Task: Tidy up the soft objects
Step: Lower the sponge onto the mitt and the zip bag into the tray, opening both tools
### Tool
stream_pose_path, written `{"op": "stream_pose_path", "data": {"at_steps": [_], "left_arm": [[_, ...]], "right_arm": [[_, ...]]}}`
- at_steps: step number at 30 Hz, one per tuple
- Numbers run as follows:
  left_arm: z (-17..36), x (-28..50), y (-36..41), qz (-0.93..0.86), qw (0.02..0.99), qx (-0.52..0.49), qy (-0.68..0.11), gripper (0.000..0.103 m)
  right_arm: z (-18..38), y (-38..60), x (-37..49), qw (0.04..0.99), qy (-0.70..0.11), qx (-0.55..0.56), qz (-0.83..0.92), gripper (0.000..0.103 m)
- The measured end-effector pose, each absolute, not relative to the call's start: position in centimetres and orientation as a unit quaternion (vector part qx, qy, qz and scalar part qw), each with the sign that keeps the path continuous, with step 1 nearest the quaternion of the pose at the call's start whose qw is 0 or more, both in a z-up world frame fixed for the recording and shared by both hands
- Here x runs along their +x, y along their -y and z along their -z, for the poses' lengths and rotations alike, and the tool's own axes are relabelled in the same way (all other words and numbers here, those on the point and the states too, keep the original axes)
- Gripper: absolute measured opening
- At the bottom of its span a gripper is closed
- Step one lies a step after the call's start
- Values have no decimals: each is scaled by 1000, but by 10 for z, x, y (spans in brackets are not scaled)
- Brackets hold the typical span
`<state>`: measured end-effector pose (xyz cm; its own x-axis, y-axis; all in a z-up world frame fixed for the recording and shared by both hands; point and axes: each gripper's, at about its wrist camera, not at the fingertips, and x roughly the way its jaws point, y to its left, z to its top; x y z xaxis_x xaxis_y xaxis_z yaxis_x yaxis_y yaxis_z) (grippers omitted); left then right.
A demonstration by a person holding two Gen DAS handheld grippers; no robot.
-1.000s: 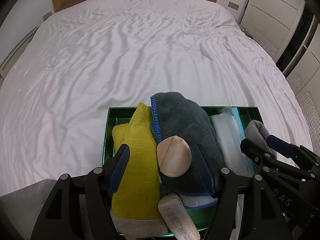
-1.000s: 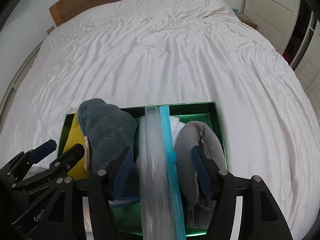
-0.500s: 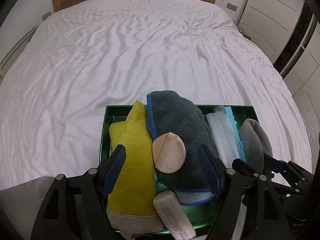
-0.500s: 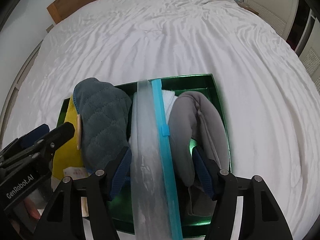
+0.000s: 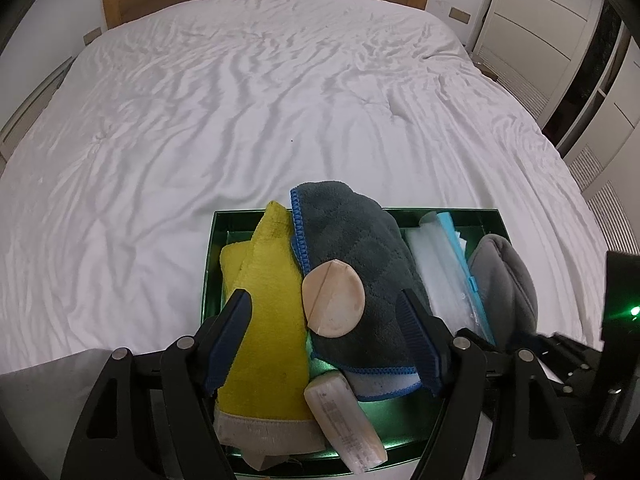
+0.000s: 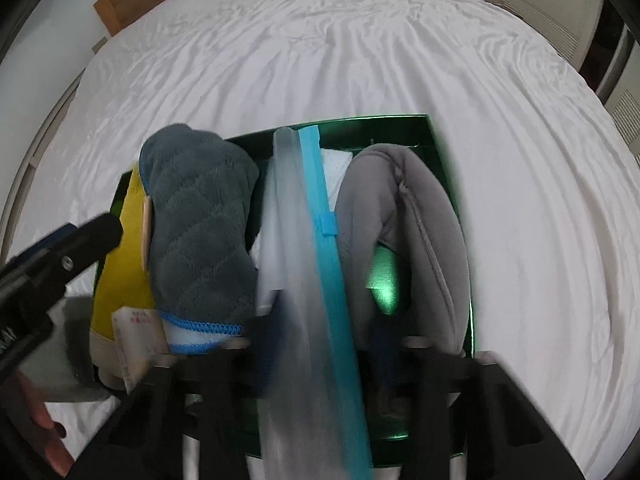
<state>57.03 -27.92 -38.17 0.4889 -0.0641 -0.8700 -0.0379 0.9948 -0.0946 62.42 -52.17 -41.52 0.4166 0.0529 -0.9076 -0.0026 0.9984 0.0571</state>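
The right hand-held gripper [image 6: 320,364] is closing its jaws around the clear zip bag [image 6: 296,280], which stands in the green tray [image 6: 444,152] near the bed's [image 6: 400,40] foot edge. The left hand-held gripper [image 5: 324,344] hovers open over the yellow towel [image 5: 268,312] and grey cloth [image 5: 360,248], gripping nothing. The slick bag may slip out or drag the neighbouring grey pouch [image 6: 420,208]. Only the left view shows the round puff [image 5: 333,300] face-on.

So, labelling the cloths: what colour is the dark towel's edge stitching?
Bright blue, around the dark grey towel; clearest in the left wrist view.

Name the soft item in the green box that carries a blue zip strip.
The clear zip bag, between the dark grey towel and the grey pouch; no other item is see-through.
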Motion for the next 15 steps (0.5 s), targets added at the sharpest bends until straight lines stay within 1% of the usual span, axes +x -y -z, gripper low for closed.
{"op": "stream_pose_path", "data": {"at_steps": [1, 3, 5, 10, 13, 14, 15], "left_arm": [[381, 570, 279, 8, 861, -51, -506, 69], [381, 570, 278, 7, 862, -50, -505, 69], [380, 570, 278, 6, 862, -50, -504, 69], [380, 570, 278, 7, 863, -51, -503, 69], [378, 570, 277, 4, 864, -53, -500, 69], [378, 570, 276, 3, 864, -55, -500, 69], [378, 570, 277, 2, 864, -56, -501, 69]], "right_arm": [[415, 521, 625, 843, -538, 18, -17, 19], [416, 520, 626, 843, -537, 14, -24, 8], [413, 519, 624, 849, -527, 1, -27, 6], [394, 513, 610, 877, -477, -9, -63, 6], [389, 504, 604, 881, -461, -21, -107, 6], [391, 501, 604, 877, -464, -26, -120, 7], [396, 499, 604, 871, -472, -36, -128, 13]]}}
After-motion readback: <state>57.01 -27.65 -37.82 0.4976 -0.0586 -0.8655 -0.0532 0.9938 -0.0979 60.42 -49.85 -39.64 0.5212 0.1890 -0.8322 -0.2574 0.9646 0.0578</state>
